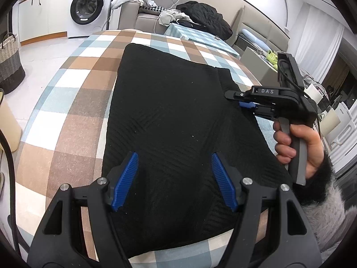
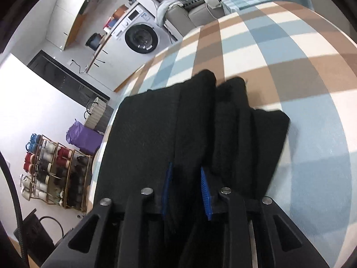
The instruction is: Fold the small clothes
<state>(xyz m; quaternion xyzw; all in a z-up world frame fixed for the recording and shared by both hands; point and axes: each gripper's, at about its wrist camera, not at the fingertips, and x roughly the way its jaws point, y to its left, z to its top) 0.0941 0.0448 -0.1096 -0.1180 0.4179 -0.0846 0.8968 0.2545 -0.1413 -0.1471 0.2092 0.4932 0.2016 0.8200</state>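
Spread wide above black knit garment (image 1: 169,120) on checked tablecloth (image 1: 73,102), left gripper (image 1: 174,181) grips nothing, perhaps poised to steady. Right gripper (image 2: 186,192), nearly closed, pinches garment's right edge, probably for folding inward.

A black ribbed knit garment (image 1: 169,120) lies partly folded on the checked cloth, layered edges bunched at one side.
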